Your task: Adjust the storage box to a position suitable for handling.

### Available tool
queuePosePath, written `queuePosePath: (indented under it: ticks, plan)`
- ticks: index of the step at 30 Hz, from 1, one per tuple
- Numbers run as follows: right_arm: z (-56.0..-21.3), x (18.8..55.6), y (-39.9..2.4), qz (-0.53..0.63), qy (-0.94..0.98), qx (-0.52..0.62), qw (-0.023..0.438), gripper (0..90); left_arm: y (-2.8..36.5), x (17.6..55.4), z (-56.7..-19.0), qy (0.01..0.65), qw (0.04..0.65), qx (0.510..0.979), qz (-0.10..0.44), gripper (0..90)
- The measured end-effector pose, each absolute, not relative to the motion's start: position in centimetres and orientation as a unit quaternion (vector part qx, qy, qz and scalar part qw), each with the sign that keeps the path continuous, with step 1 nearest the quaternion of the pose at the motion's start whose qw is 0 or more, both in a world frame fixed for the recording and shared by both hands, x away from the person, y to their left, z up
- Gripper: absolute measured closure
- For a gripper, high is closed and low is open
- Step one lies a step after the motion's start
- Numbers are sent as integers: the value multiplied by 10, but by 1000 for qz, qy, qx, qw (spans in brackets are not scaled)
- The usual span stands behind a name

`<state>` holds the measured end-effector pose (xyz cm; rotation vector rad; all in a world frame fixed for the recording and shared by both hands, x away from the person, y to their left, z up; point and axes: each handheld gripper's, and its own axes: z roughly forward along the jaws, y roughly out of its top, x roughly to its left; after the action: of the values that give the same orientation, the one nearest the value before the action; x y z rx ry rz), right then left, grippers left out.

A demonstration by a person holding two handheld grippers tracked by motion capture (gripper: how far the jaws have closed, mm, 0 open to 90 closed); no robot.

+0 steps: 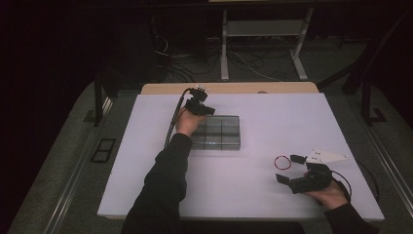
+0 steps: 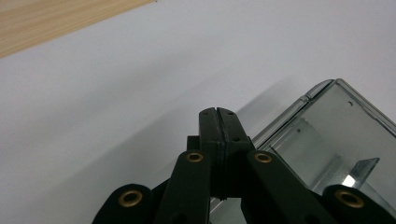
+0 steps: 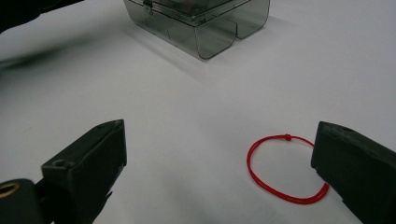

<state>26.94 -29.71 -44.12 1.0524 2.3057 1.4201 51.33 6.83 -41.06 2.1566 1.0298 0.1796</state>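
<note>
bench: white sheet [image 1: 234, 195] over wooden table [image 1: 229, 88] | behind: metal frame [image 1: 263, 29] (cables on floor)

Left arm comes in from bottom centre of my high view, dark sleeve running up and slightly right, forearm stretched well forward. Left hand [image 1: 186, 121] sits upper centre of frame, wrapped round the left gripper [image 1: 204, 110], cable looping off its upper left side. In the left gripper view I see the jaws pressed flat together, nothing between them, tips at centre frame. Right hand [image 1: 329, 194] is at lower right, palm up under the right gripper [image 1: 286, 168], which points toward frame left. Right gripper view: jaws spread wide, one lower left, one lower right, nothing clamped.
</note>
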Motion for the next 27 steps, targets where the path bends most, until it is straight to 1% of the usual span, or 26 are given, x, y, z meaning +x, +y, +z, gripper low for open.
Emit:
queuePosePath:
  ticks: [6, 23, 26, 27]
  plan:
    - [-441, 269, -297, 485, 788, 360, 118, 31, 66, 514, -408, 403, 349, 843, 69, 899]
    - [-441, 270, -297, 485, 788, 361, 116, 31, 59, 512, -406, 399, 337, 850, 71, 900]
    - [-441, 270, -297, 485, 788, 361, 116, 31, 56, 512, -407, 398, 327, 854, 71, 900]
    - [-441, 270, -297, 485, 788, 361, 116, 31, 55, 512, -408, 392, 314, 862, 70, 900]
